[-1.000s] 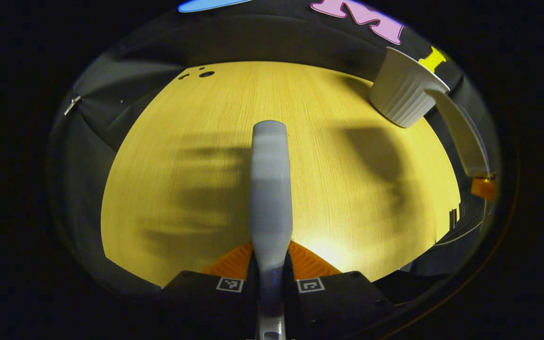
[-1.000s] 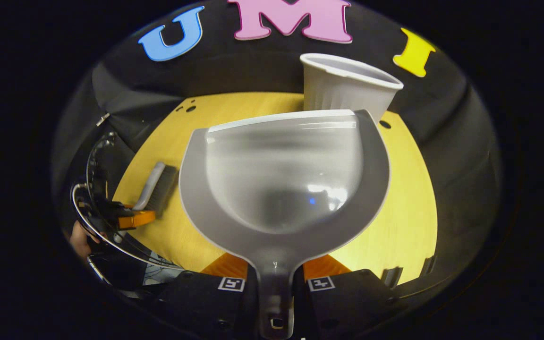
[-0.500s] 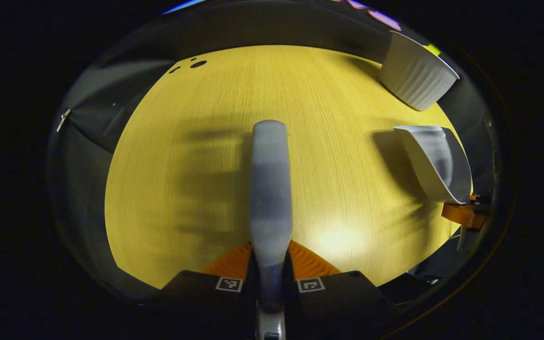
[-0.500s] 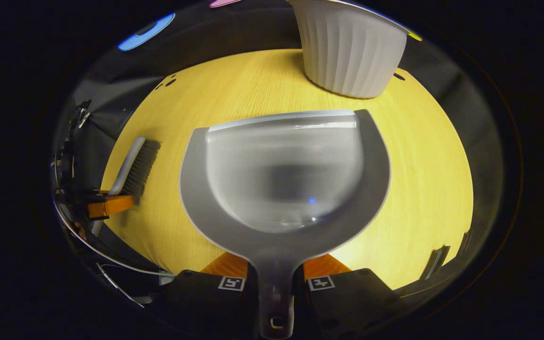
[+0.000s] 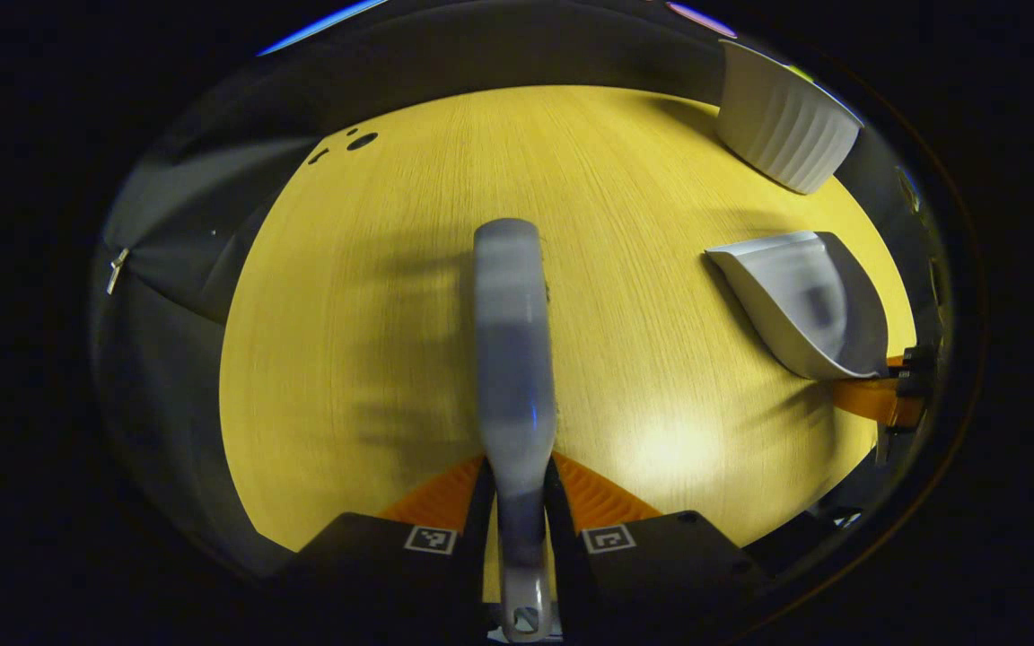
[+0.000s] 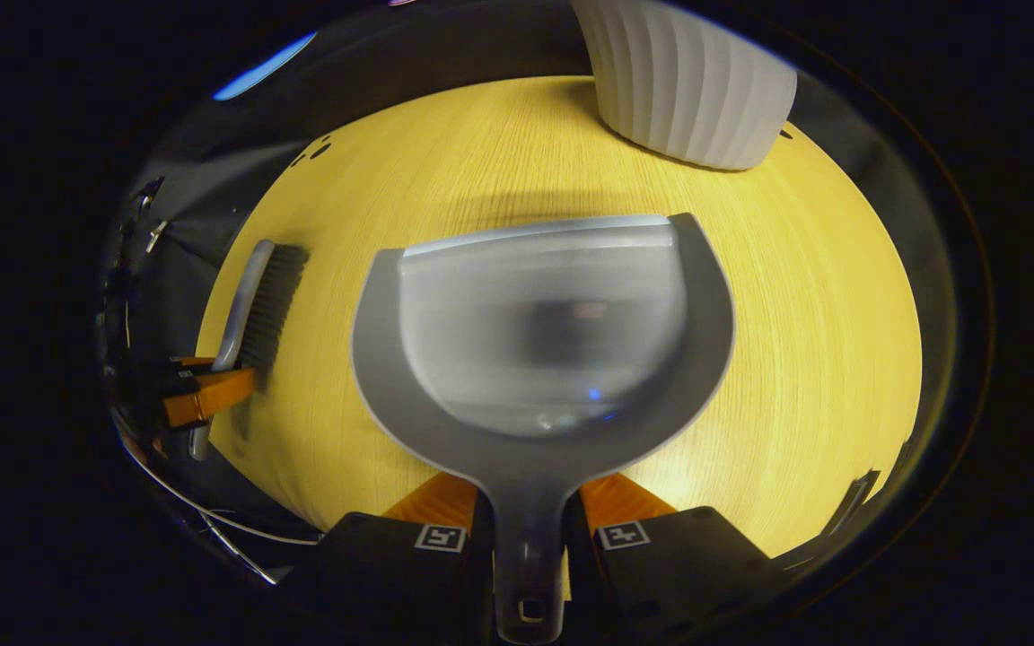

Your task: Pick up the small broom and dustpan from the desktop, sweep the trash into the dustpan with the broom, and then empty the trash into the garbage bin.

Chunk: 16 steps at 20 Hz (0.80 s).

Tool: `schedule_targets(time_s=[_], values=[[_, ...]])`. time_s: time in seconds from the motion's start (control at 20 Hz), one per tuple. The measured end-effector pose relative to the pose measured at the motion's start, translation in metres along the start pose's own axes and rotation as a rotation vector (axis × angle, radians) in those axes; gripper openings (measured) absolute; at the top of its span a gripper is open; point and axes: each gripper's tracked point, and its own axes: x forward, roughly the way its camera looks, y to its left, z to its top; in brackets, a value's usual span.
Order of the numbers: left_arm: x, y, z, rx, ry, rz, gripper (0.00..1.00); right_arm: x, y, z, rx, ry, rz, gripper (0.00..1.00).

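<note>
You are working over a yellow wood-grain desktop [image 6: 804, 359] with dark cloth walls rising behind it and a few small round holes near its far left corner. The white ribbed bin [image 6: 687, 90] stands at the far right of the desktop, its top cut off in the right gripper view; in the left gripper view it [image 5: 782, 121] sits beyond the dustpan. Your right gripper [image 6: 526, 502] is clamped on the handle of the dustpan [image 6: 544, 341], a grey pan with a pale, glossy scoop whose front lip points toward the bin, with bare wood between the two; whether the lip touches the desktop I cannot tell. No trash shows in the scoop, though glare and blur cover its floor. Your left gripper [image 5: 517, 489] is closed on the handle of the broom [image 5: 512, 341], which runs straight ahead as a grey bar, bristles hidden beneath it. From the right gripper view the broom [image 6: 257, 301] lies left of the dustpan, its dark bristles facing the pan, low over the wood. From the left gripper view the dustpan [image 5: 804, 301] sits right of the broom.
</note>
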Motion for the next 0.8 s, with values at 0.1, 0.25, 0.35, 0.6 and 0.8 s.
schedule_targets(time_s=[0.1, 0.25, 0.35, 0.6, 0.8], values=[[-0.009, 0.001, 0.001, -0.006, -0.016, 0.002, 0.49, -0.008, 0.006, 0.004, 0.016, -0.008, 0.031, 0.58], [-0.036, -0.002, 0.007, -0.072, -0.075, -0.018, 0.85, -0.028, 0.005, 0.011, 0.008, -0.051, 0.037, 1.0], [-0.059, -0.004, 0.01, -0.102, -0.128, -0.024, 0.99, -0.049, 0.005, 0.014, 0.008, -0.085, 0.038, 0.99], [-0.126, -0.014, 0.028, -0.179, -0.3, -0.047, 0.99, -0.113, 0.01, 0.049, 0.026, -0.257, 0.056, 0.99], [-0.188, -0.005, 0.048, -0.228, -0.525, 0.013, 0.98, -0.172, 0.013, 0.085, -0.021, -0.485, 0.042, 0.99]])
